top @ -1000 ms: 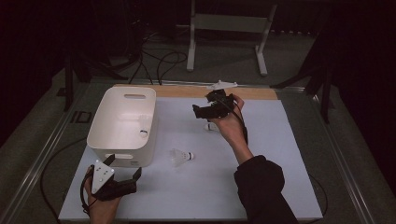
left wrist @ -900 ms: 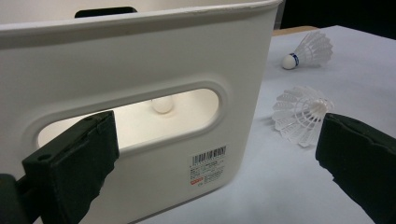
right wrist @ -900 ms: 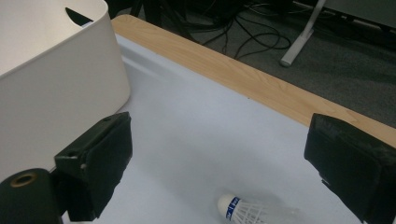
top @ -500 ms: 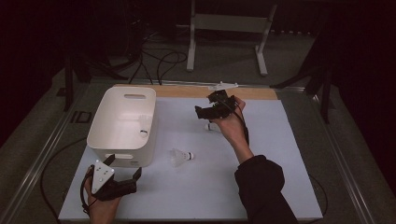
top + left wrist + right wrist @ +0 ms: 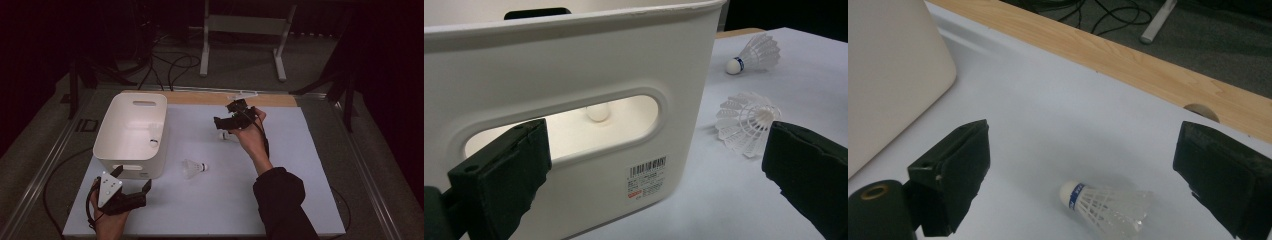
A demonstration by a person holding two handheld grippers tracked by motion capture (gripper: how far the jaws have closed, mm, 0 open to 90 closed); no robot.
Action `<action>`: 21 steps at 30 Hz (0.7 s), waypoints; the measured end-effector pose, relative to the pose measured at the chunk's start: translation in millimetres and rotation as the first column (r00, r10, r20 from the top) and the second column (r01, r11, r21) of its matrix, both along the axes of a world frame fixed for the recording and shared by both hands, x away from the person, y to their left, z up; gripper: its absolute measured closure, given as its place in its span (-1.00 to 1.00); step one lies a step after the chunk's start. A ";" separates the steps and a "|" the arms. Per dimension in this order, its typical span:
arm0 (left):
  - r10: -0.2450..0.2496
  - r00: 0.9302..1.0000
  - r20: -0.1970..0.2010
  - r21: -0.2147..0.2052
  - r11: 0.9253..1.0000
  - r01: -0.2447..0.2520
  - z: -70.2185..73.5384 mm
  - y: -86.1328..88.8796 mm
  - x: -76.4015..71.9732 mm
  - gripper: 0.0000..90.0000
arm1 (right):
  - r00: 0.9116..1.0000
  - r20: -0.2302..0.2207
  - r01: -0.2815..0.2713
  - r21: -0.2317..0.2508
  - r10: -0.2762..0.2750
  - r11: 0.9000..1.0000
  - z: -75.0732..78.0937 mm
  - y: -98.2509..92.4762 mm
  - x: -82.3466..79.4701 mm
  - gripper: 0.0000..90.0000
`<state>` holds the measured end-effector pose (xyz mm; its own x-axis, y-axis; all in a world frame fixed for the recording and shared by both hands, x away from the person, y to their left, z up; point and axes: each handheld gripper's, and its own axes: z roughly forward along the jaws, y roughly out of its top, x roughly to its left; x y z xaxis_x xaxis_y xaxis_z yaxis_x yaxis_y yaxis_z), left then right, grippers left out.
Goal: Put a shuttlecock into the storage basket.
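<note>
One shuttlecock looks to be in the bin already, two are out on the table, so I'd call this roughly a third done.

High view: the white bin [image 5: 131, 134] sits left of centre, and a small white thing rests on its floor, probably the binned shuttlecock [image 5: 153, 142]. Another shuttlecock [image 5: 192, 168] lies on the white table [image 5: 300, 165] just right of the bin's near corner. The right gripper [image 5: 223, 121] hovers upper middle of the frame, right above the far shuttlecock [image 5: 224, 135]. The left gripper [image 5: 131, 181] rests at lower left, just in front of the bin.

Left gripper view: its jaws are spread wide with nothing in them. Through the bin's handle slot [image 5: 559, 127] you can see a round white cork [image 5: 598, 112] inside. At right lies the near shuttlecock, feathers toward the camera, and the far one sits at upper right.

Right gripper view: jaws wide apart and empty, straddling the blue-banded far shuttlecock at bottom centre, which lies on its side. The bin's wall is at upper left.

My guess: that one gets grabbed next, then the near one is left.
</note>
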<state>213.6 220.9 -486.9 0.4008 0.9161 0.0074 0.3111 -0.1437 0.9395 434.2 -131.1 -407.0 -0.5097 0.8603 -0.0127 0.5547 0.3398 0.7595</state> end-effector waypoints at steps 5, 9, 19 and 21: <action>-0.001 1.000 0.000 0.002 1.000 0.001 0.1 0.3 -0.1 -1.00 | 1.000 -0.014 0.009 -0.008 -0.009 1.000 -5.3 -2.8 1.2 -0.81; -0.001 1.000 -0.001 0.004 1.000 0.001 0.2 0.4 -0.2 -1.00 | 0.999 -0.029 0.017 -0.006 -0.017 1.000 -10.6 -5.9 2.3 -0.81; -0.001 1.000 0.000 0.003 1.000 0.001 0.1 0.2 -0.1 -1.00 | 0.998 -0.051 0.033 -0.016 -0.034 0.999 -20.4 -14.0 4.7 -0.81; -0.001 1.000 0.001 0.003 1.000 0.001 0.2 0.3 -0.2 -1.00 | 0.998 -0.059 0.037 -0.017 -0.038 0.999 -23.7 -14.7 5.1 -0.81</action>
<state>213.4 221.3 -486.7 0.4013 0.9159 0.0108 0.3105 -0.1472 0.9391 439.4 -145.8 -430.7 -0.4771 0.8789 0.0029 0.6111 0.3293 0.7198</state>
